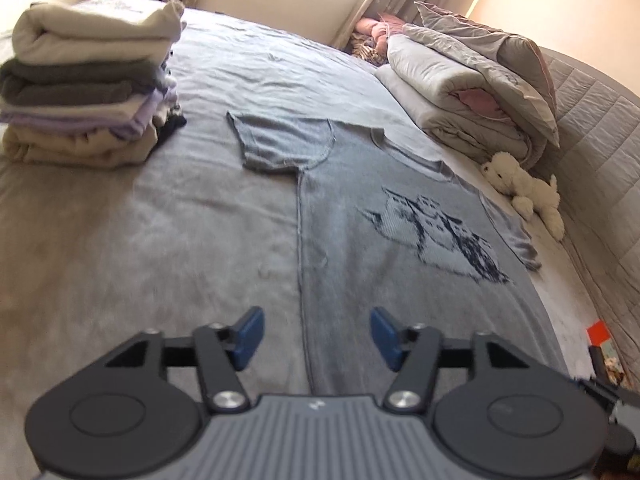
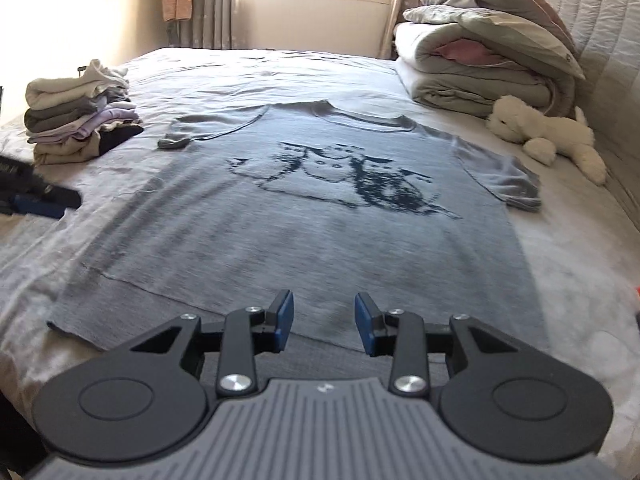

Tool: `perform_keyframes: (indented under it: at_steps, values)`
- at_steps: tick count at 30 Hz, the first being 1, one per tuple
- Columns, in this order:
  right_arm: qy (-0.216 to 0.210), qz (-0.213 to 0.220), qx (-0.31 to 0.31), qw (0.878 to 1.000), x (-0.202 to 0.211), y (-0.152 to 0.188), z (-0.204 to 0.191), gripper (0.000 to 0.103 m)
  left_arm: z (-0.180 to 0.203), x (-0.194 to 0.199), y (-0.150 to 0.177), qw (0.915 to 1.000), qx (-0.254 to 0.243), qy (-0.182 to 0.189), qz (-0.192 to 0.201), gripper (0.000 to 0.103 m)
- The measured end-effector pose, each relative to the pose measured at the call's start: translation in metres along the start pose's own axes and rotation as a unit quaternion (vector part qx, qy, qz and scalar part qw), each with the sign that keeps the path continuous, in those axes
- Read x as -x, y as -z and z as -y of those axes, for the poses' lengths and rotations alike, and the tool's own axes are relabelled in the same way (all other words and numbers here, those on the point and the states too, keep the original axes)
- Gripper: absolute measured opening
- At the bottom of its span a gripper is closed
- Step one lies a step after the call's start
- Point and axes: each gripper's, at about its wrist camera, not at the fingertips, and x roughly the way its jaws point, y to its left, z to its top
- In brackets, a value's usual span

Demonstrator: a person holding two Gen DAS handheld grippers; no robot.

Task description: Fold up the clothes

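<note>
A grey T-shirt (image 2: pixel 304 240) with a dark cat print lies flat and face up on the bed; it also shows in the left wrist view (image 1: pixel 360 248). My left gripper (image 1: pixel 317 334) is open and empty, low over the shirt's left side seam near the hem. My right gripper (image 2: pixel 324 322) is open and empty, just above the shirt's bottom hem near its middle. The left gripper also shows at the left edge of the right wrist view (image 2: pixel 36 200).
A stack of folded clothes (image 2: pixel 76 120) sits at the bed's far left, also in the left wrist view (image 1: pixel 84 88). A folded duvet with pillows (image 2: pixel 484 56) and a white plush dog (image 2: pixel 548 136) lie at the right by the padded headboard (image 2: pixel 608 40). The bed sheet (image 2: pixel 256 68) is grey.
</note>
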Motion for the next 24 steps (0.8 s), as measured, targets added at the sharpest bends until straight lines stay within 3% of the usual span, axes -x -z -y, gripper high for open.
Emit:
perform_keyframes:
  at_steps: [3,6,10,15,24]
  values:
    - [-0.009,0.000,-0.002,1.000,-0.006,0.002,-0.010,0.038,0.002,-0.007,-0.010,1.0000,0.002,-0.003,0.000,0.083]
    - [-0.013,0.004,-0.007,1.000,-0.011,0.004,-0.019,0.038,0.003,-0.016,-0.021,1.0000,0.006,-0.001,-0.004,0.087]
    - [-0.007,0.015,-0.001,1.000,-0.013,0.001,-0.033,0.038,0.000,-0.028,-0.043,0.9996,0.029,0.001,-0.002,0.087]
    - [-0.058,0.021,0.014,0.998,-0.011,-0.011,-0.054,0.038,-0.002,-0.050,-0.078,0.9981,0.062,-0.003,0.004,0.087]
    - [-0.088,0.006,0.066,0.994,-0.035,-0.046,-0.092,0.038,-0.010,-0.094,-0.110,0.9956,0.089,-0.029,0.002,0.087]
